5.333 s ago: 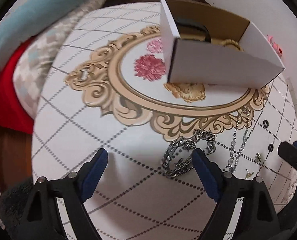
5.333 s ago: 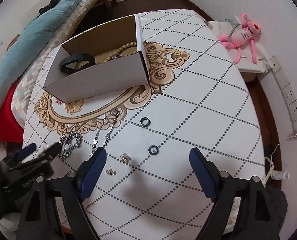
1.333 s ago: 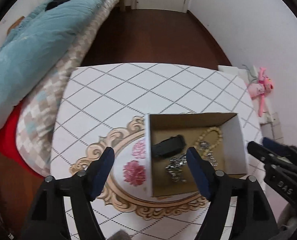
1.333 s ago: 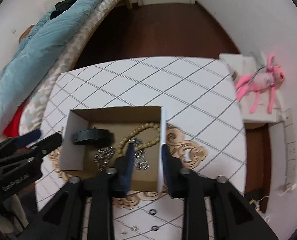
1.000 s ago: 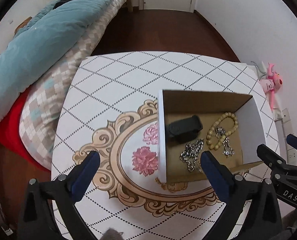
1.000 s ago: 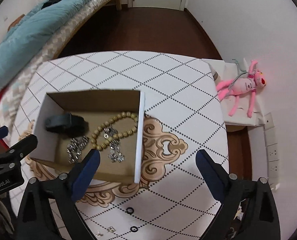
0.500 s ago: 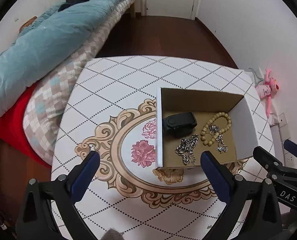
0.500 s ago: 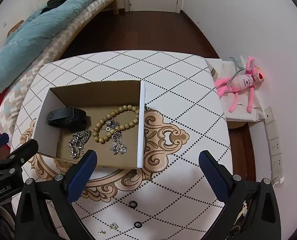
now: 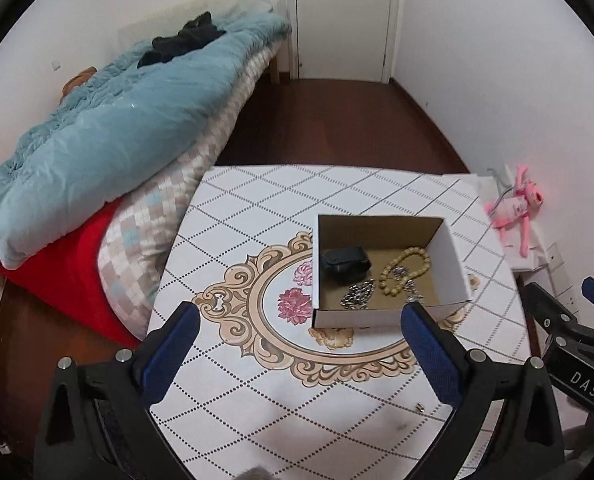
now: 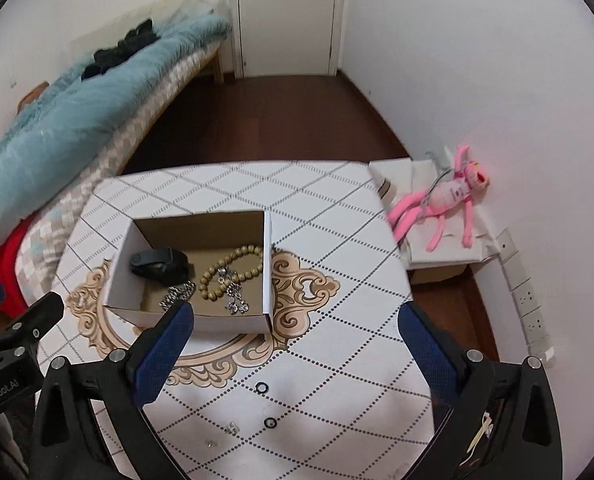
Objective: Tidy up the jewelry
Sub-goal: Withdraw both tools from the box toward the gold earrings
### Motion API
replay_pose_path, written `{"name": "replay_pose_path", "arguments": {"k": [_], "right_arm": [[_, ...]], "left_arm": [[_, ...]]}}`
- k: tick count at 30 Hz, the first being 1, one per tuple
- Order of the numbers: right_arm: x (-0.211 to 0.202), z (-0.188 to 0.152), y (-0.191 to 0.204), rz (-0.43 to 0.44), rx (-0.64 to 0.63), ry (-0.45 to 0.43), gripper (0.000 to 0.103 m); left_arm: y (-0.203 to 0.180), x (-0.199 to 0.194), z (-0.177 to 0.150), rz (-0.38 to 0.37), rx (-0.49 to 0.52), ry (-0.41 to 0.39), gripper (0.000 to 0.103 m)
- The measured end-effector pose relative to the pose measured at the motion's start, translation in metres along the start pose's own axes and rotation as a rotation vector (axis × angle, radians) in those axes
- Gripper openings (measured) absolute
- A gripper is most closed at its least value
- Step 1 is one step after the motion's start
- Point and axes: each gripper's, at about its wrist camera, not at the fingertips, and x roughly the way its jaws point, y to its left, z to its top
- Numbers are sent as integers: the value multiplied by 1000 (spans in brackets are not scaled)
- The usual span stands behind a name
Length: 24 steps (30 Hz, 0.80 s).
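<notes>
A white cardboard box (image 9: 451, 264) (image 10: 268, 264) sits on the patterned table. Inside lie a black band (image 9: 345, 260) (image 10: 159, 262), a wooden bead bracelet (image 9: 403, 270) (image 10: 231, 266), a silver chain bracelet (image 9: 357, 296) (image 10: 177, 294) and a silver necklace (image 10: 235, 294). On the table in front of the box lie two black rings (image 10: 261, 387) (image 10: 270, 423) and small earrings (image 10: 230, 428) (image 9: 420, 407). My left gripper (image 9: 299, 354) hangs open and empty above the table's near side. My right gripper (image 10: 297, 354) is open and empty too, above the rings.
A bed (image 9: 109, 136) with a blue duvet, checked quilt and red sheet borders the table on the left. A pink plush toy (image 10: 445, 200) lies on a low white stand by the right wall. Dark wood floor and a door (image 10: 287, 16) lie beyond.
Both grippers have risen and drawn back from the box, so it looks smaller and farther. The right gripper, shut 1.3 s ago, now stands open with the necklace in the box.
</notes>
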Motion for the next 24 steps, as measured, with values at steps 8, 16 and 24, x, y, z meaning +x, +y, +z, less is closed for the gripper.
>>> {"name": "replay_pose_path", "arguments": {"k": [8,16,24], "right_arm": [[-62,-6,-5,14,15,-92,103],[-96,-12,-9,63,42,-122,103],[-54,-40,-20,61,55,5,103]], "left_arm": [[-3,-42,-4,-29,14,-54,103],[-5,-66,-8,-8,8,-81,103],[-13,-14,-43,21,47,11,103]]}}
